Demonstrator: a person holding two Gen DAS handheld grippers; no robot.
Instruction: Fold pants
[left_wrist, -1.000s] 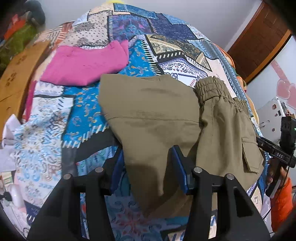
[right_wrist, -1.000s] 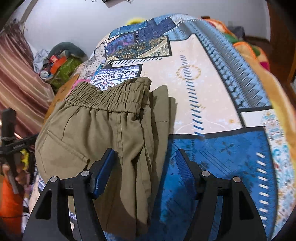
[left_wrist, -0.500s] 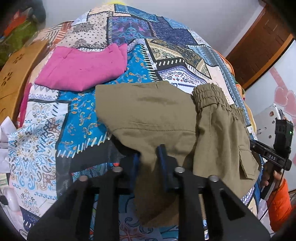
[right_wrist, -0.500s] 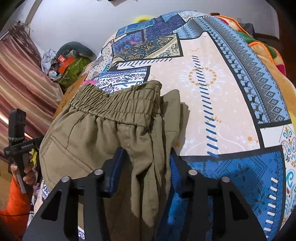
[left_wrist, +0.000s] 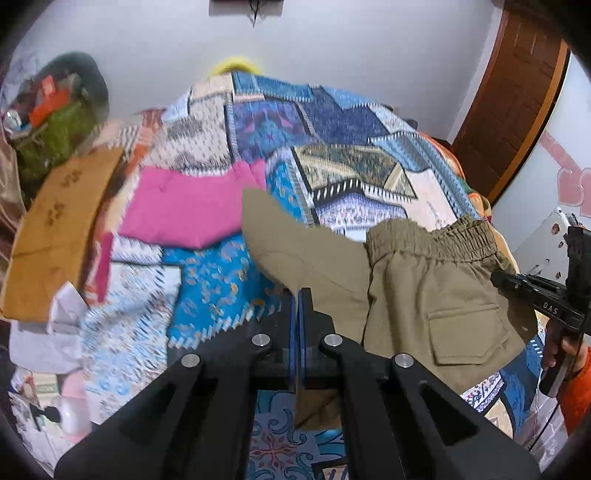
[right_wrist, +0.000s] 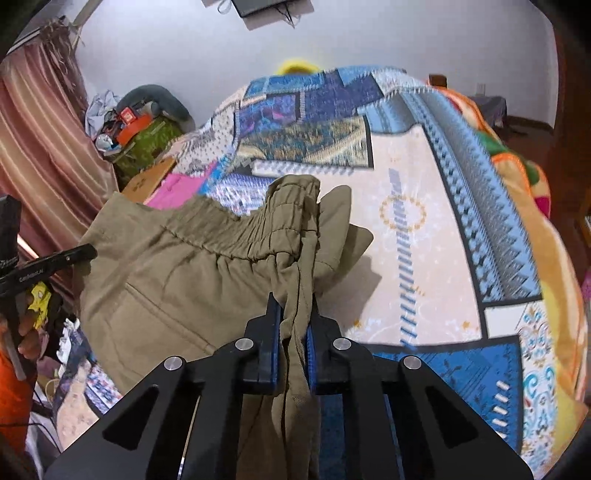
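The olive-khaki pants (left_wrist: 436, 295) hang lifted above a patchwork bedspread (left_wrist: 332, 129), elastic waistband up and a flap pocket facing me. My left gripper (left_wrist: 298, 295) is shut on the edge of the folded leg fabric. My right gripper (right_wrist: 295, 306) is shut on a bunch of fabric just below the waistband of the pants (right_wrist: 192, 273), which is raised off the bed. Each gripper shows at the edge of the other's view.
A pink folded garment (left_wrist: 192, 206) lies on the bedspread behind the pants. A wooden headboard (left_wrist: 55, 229) and piled clutter (left_wrist: 55, 122) stand at the left. A wooden door (left_wrist: 517, 110) is at the right. Striped curtains (right_wrist: 40, 147) hang at the left.
Both grippers closed on the pants and lifted them off the bed; the waistband now hangs raised between them.
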